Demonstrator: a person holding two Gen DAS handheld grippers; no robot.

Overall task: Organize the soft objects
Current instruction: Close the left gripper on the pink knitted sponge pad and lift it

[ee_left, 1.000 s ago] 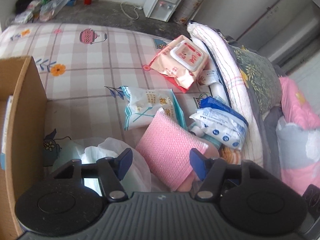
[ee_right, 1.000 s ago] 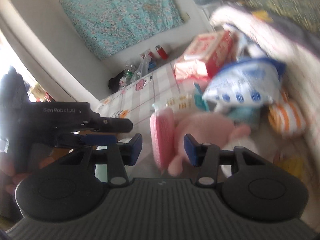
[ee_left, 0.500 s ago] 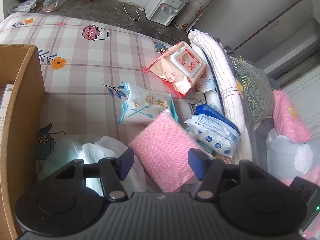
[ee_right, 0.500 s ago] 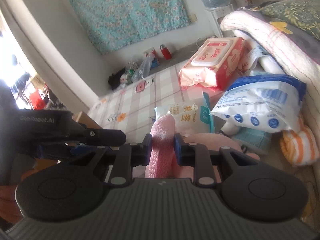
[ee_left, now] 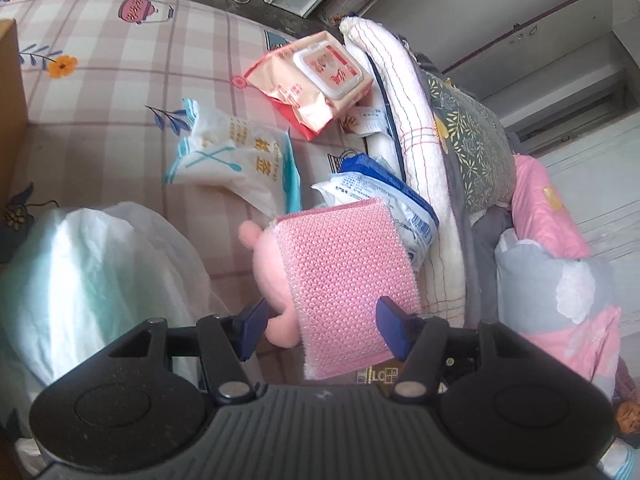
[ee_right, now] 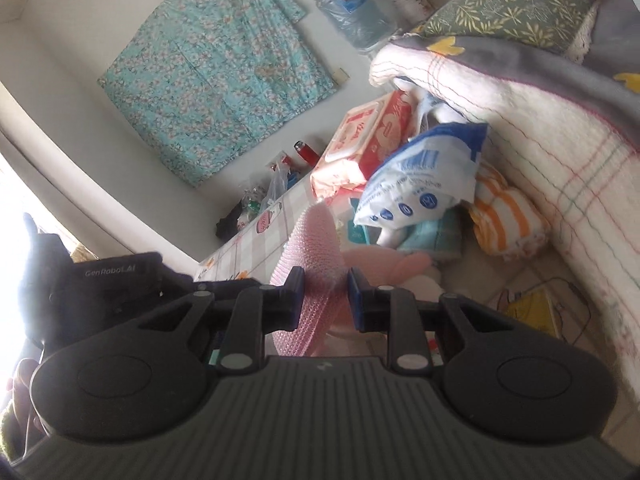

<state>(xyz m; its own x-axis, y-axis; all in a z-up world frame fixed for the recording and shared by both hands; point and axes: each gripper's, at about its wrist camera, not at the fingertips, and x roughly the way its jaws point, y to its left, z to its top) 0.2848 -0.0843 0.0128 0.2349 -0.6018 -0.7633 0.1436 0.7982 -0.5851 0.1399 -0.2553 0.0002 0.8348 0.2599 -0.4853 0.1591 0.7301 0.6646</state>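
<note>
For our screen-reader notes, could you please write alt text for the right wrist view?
The right claw is shut on a pink textured sponge, held edge-on above a bed. Beyond it lie a pink plush toy, a blue-and-white packet, a wet-wipes pack and a folded white blanket.

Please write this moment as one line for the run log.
right gripper: shut on pink sponge | left gripper: open, empty | sponge: lifted above pink plush | cardboard box: at left edge

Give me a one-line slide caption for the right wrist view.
Right gripper clamps a pink textured sponge above a pink plush toy.
</note>
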